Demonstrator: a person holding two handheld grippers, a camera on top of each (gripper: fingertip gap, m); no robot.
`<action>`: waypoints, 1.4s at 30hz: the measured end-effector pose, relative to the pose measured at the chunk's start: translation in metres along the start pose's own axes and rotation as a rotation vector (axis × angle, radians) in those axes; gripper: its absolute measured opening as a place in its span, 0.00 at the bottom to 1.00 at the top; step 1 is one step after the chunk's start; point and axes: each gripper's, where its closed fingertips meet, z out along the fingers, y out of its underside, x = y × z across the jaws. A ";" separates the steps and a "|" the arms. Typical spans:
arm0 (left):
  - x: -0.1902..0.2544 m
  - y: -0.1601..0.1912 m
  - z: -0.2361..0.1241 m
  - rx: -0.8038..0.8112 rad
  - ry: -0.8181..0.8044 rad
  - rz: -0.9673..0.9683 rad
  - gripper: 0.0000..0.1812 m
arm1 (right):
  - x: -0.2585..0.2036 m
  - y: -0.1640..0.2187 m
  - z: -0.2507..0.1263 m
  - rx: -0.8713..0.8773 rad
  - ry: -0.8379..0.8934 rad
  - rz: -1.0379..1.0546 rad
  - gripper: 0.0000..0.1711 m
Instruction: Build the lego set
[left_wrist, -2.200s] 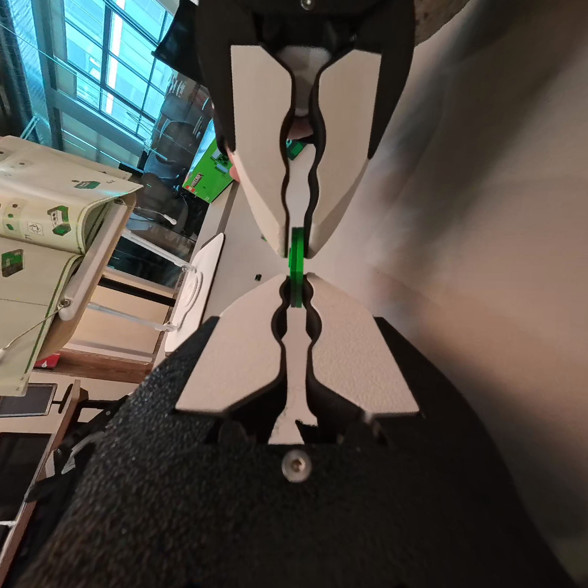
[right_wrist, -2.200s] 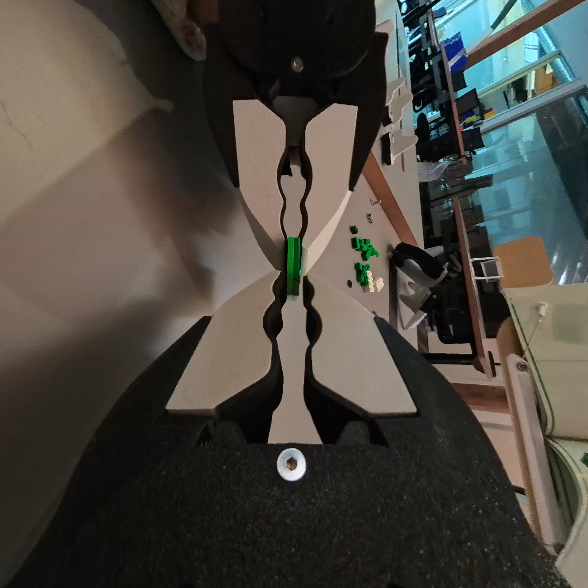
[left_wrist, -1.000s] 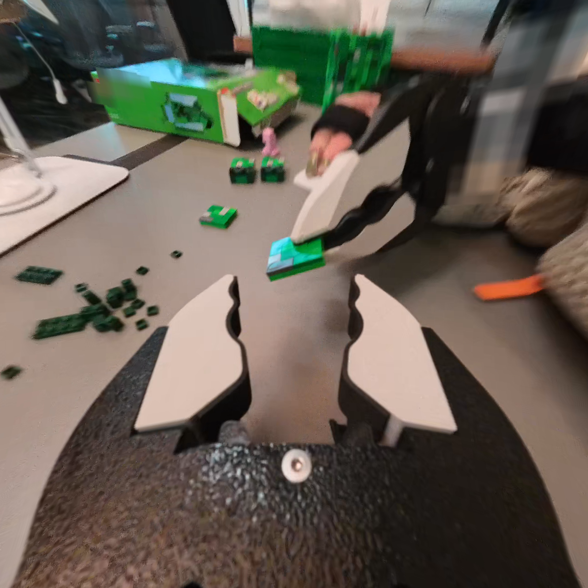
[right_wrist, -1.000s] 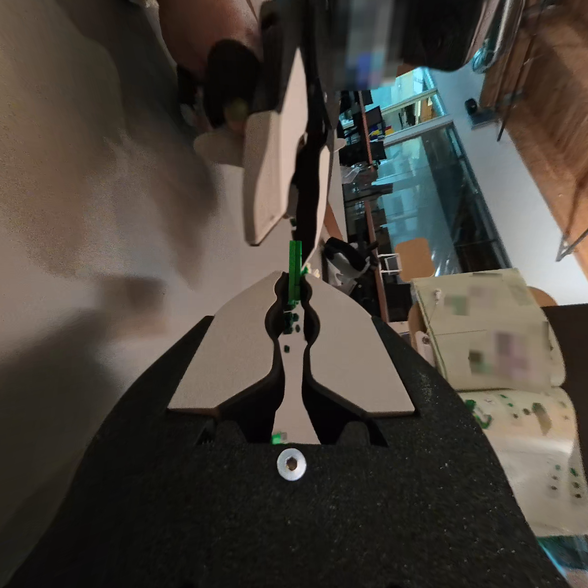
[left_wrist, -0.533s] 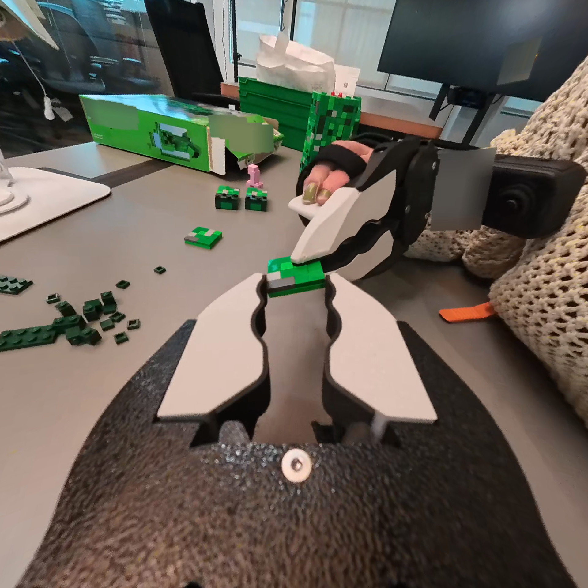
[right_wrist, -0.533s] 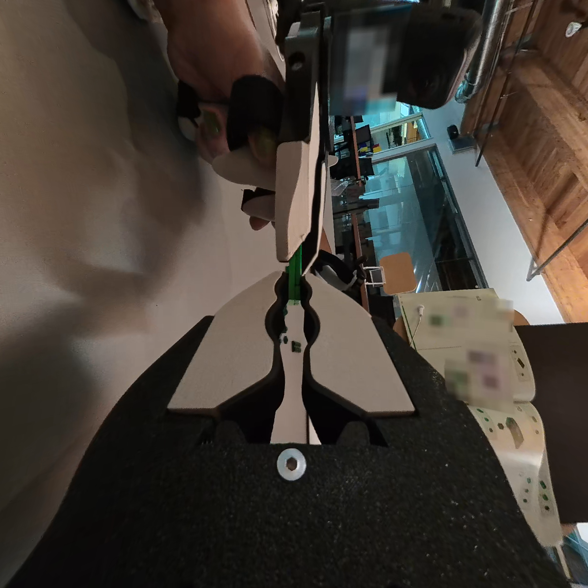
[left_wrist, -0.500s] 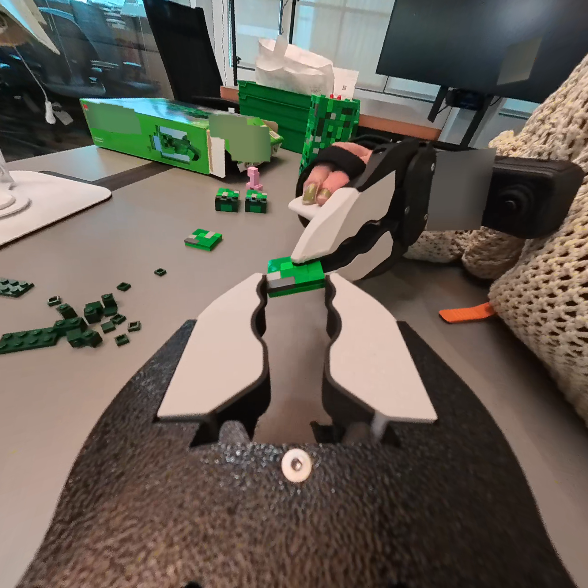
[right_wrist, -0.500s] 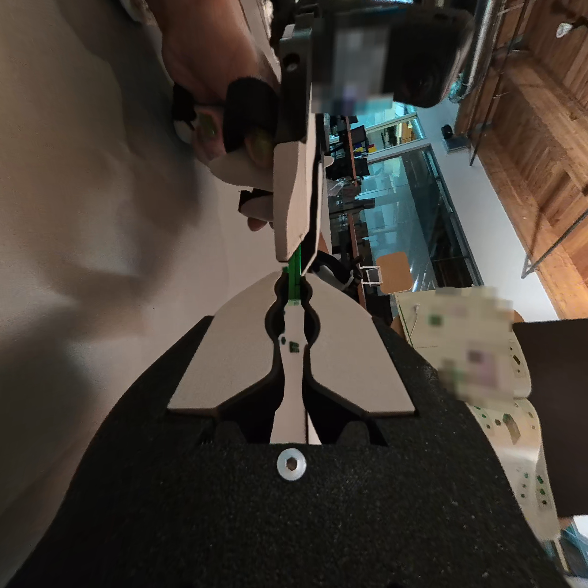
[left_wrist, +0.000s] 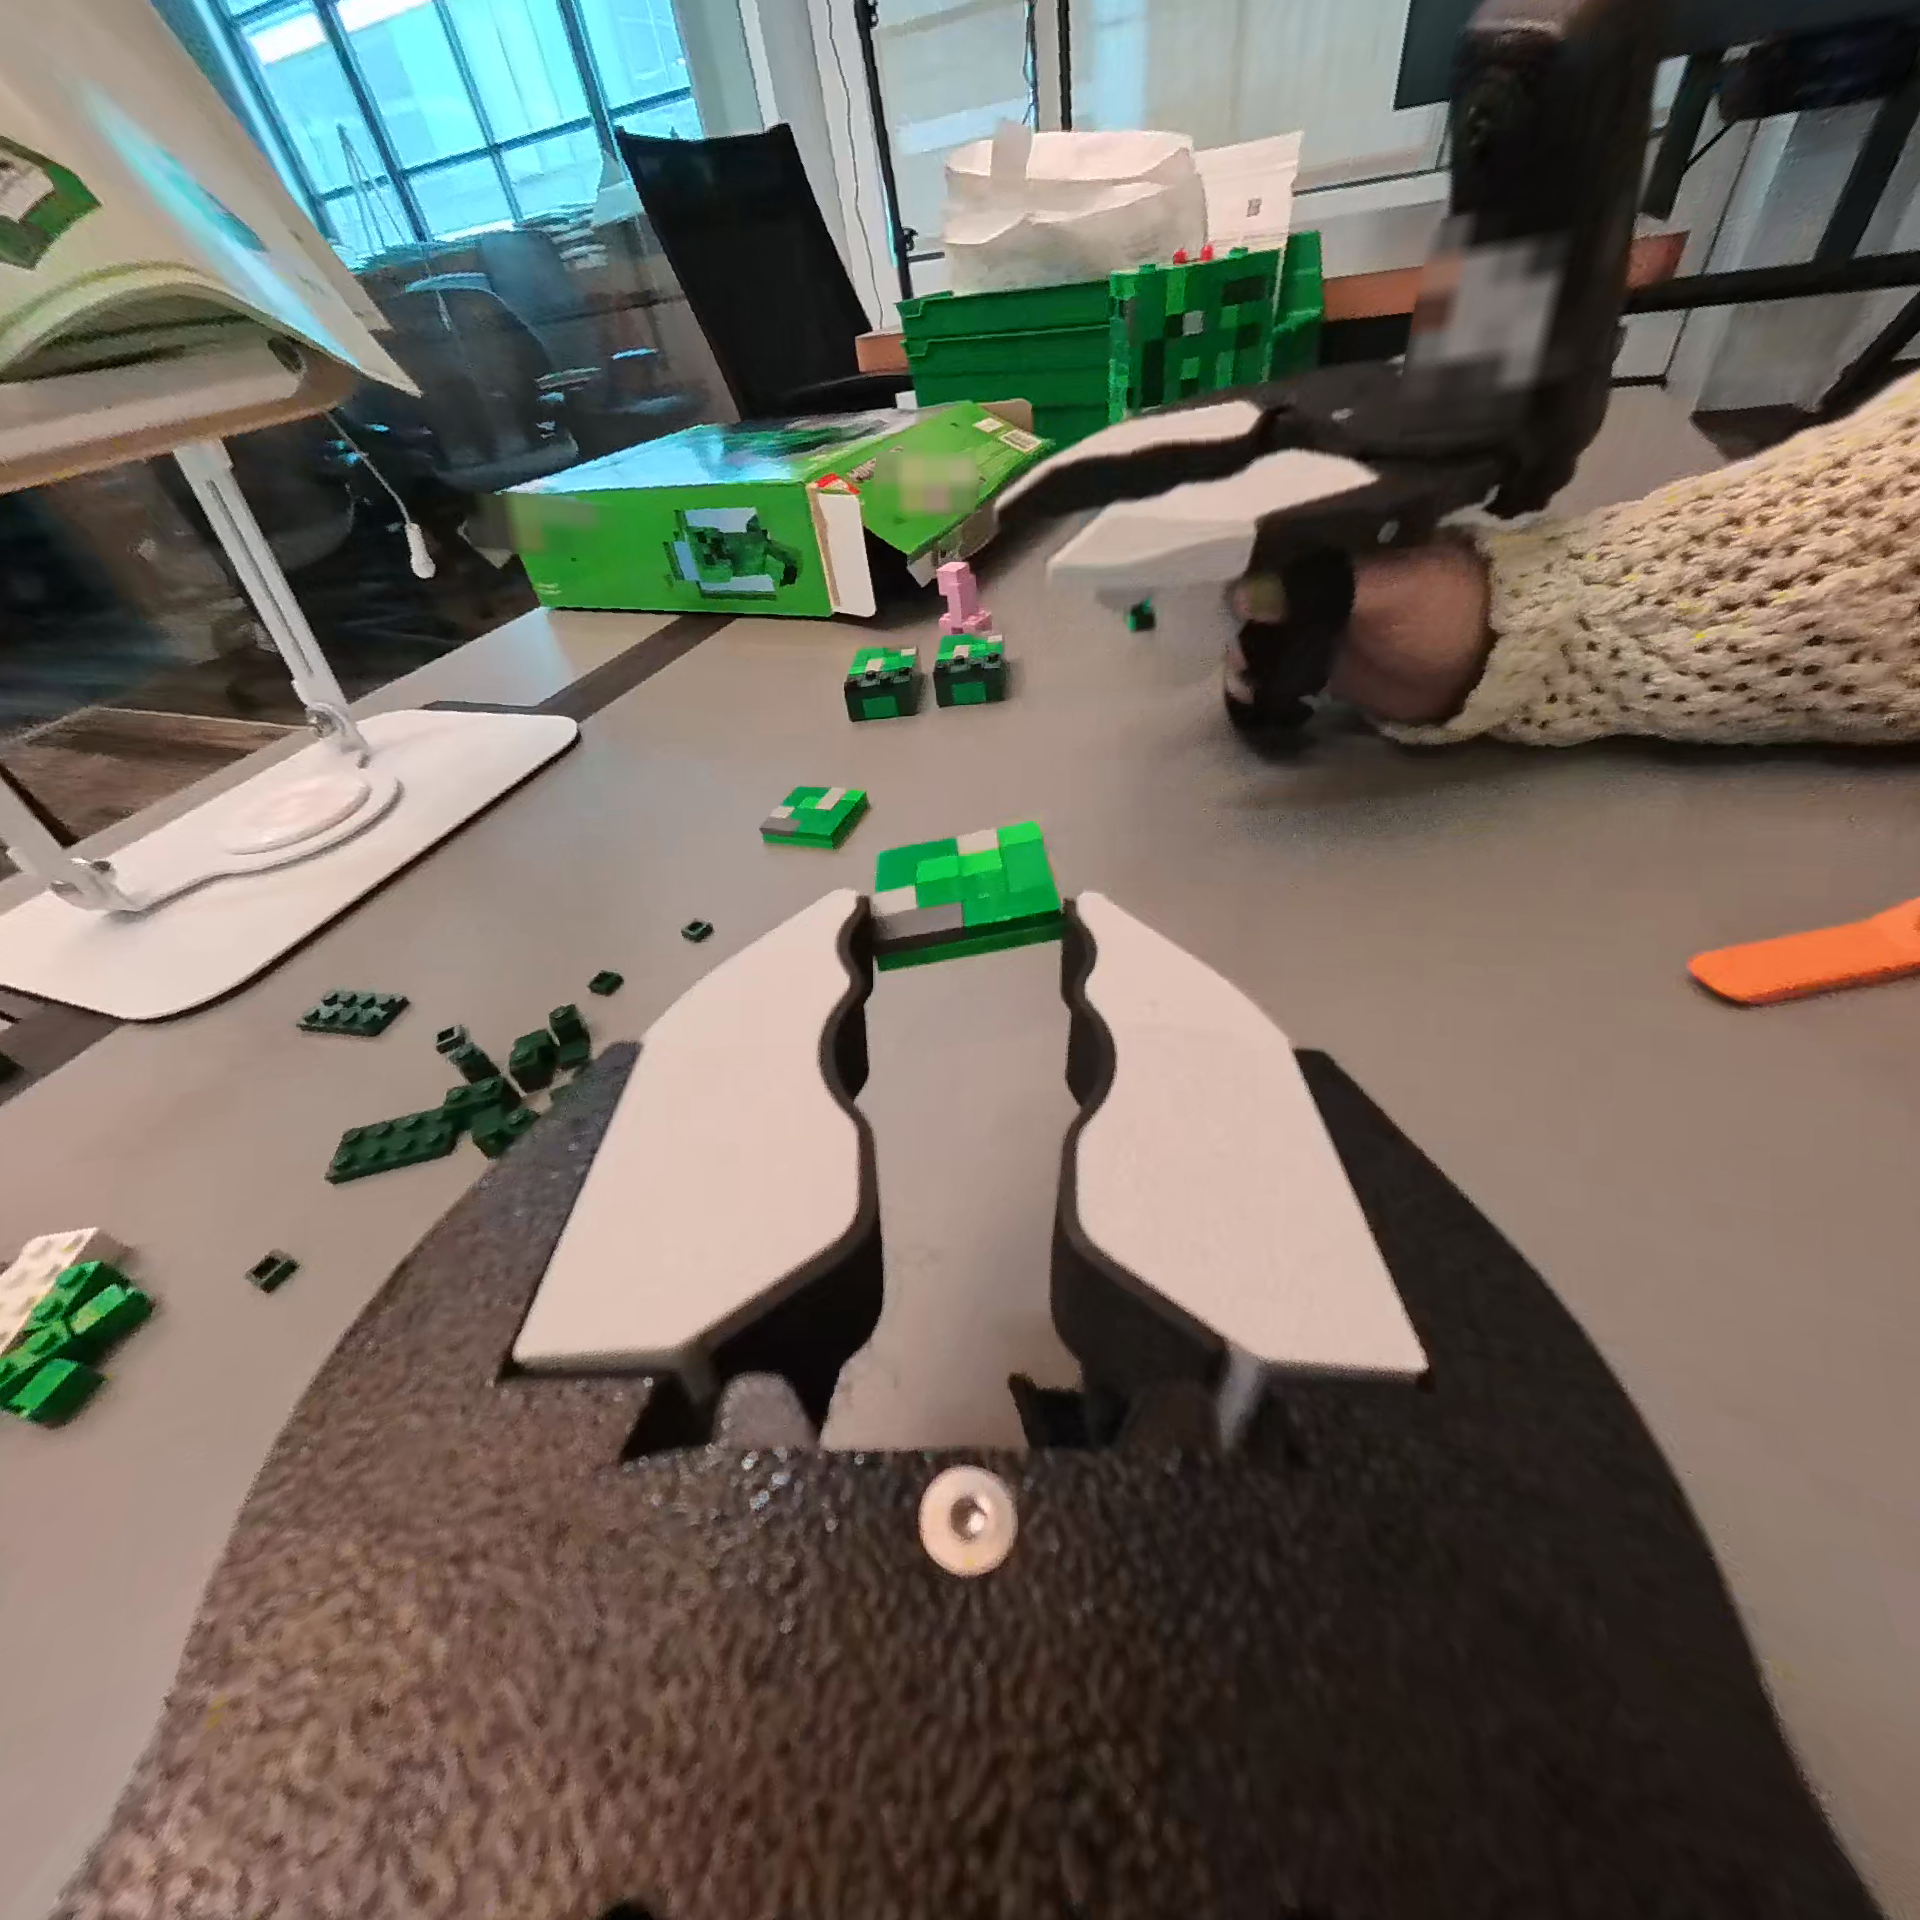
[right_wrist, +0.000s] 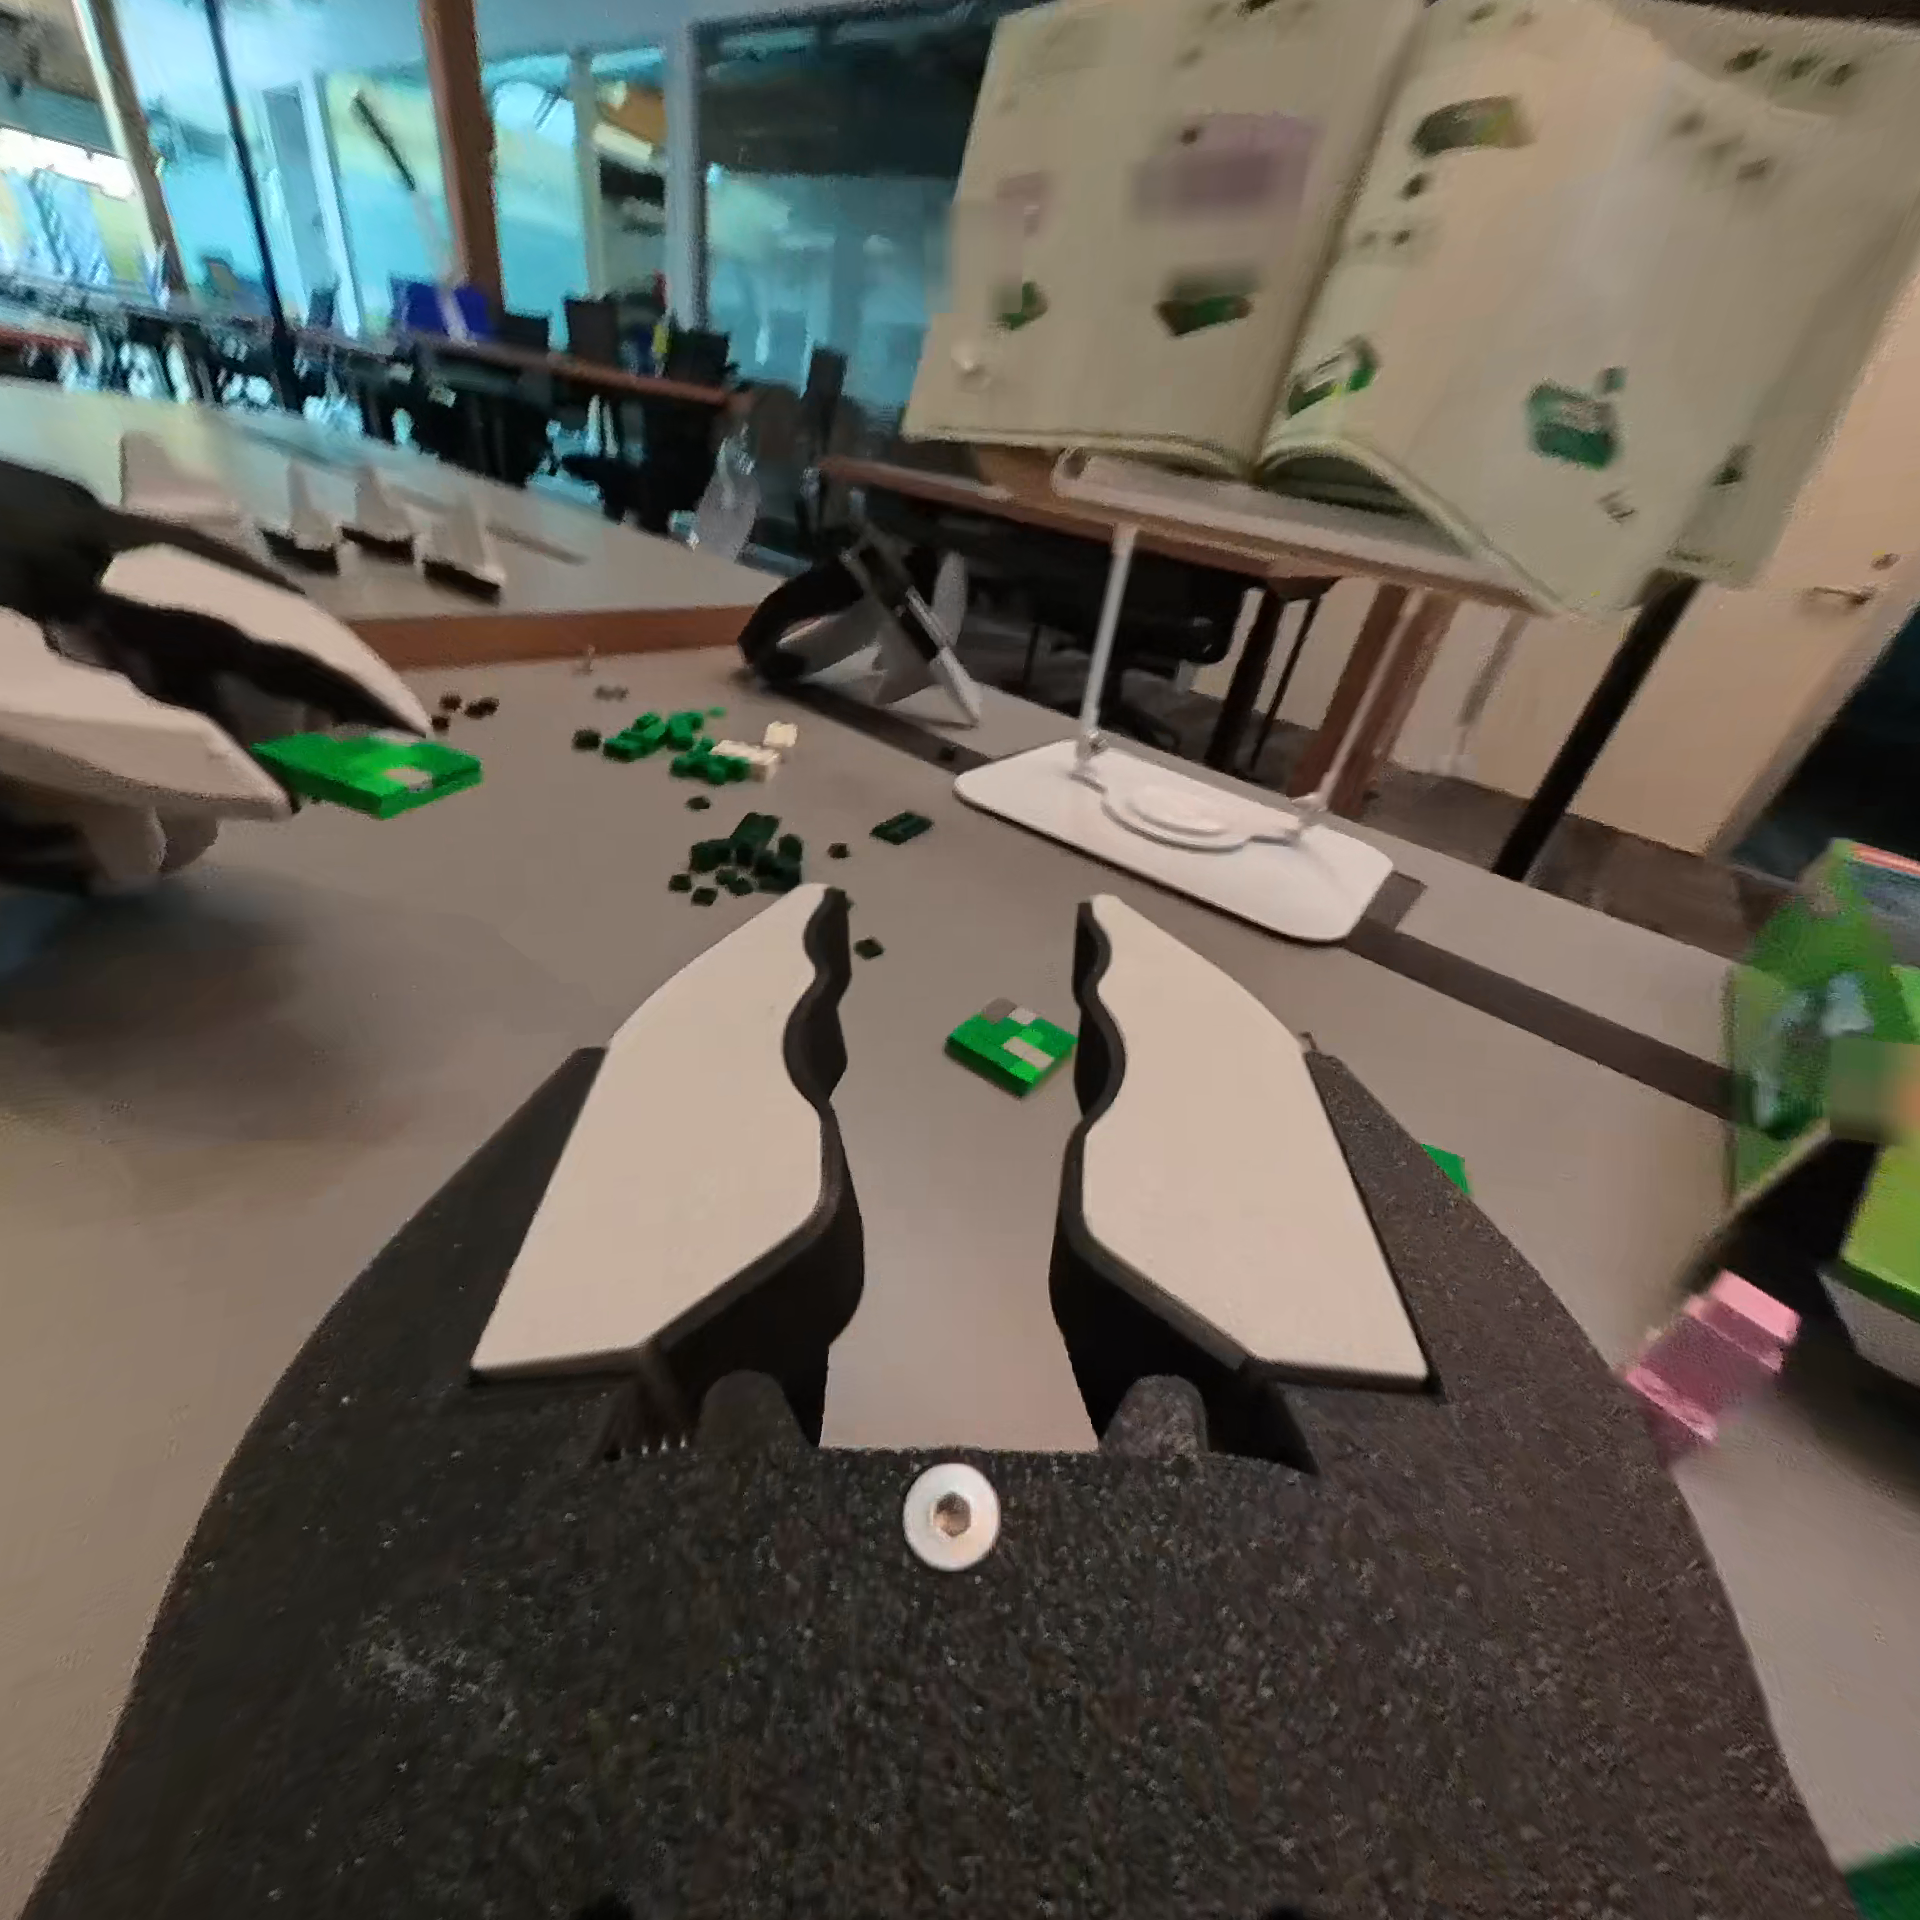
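My left gripper (left_wrist: 966, 920) is shut on a flat green lego assembly (left_wrist: 966, 894) with a grey tile, gripped at its near edge between the fingertips and held level. In the right wrist view the same gripper (right_wrist: 260, 769) shows at the left with the assembly (right_wrist: 369, 774) sticking out of its tips. My right gripper (right_wrist: 961, 914) is open and empty above the table; it shows far right in the left wrist view (left_wrist: 1122, 520). A smaller green tiled square (right_wrist: 1010, 1044) lies on the table between the right fingers; it also shows in the left wrist view (left_wrist: 816, 816).
Loose dark green pieces (left_wrist: 468, 1091) lie left. Two small green cubes (left_wrist: 925, 675), a pink figure (left_wrist: 961, 597) and a green box (left_wrist: 727, 535) stand behind. An orange separator (left_wrist: 1808, 961) lies right. An instruction book (right_wrist: 1403, 260) sits on a white stand (right_wrist: 1174, 831). Left tips to right tips: about 15 cm.
My left gripper closed on the green assembly and took it over. My right gripper let go of it, opened, turned level and moved away to the back right.
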 end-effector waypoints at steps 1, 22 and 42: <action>0.000 0.000 0.000 -0.003 -0.006 0.006 0.19 | 0.005 -0.004 -0.005 0.035 0.027 0.005 0.24; 0.024 0.015 0.096 -0.260 0.166 0.117 0.19 | 0.053 -0.020 -0.031 0.231 0.261 0.178 0.21; 0.004 0.053 0.148 -0.502 0.351 0.219 0.19 | 0.044 -0.020 0.003 0.182 0.140 -0.029 0.13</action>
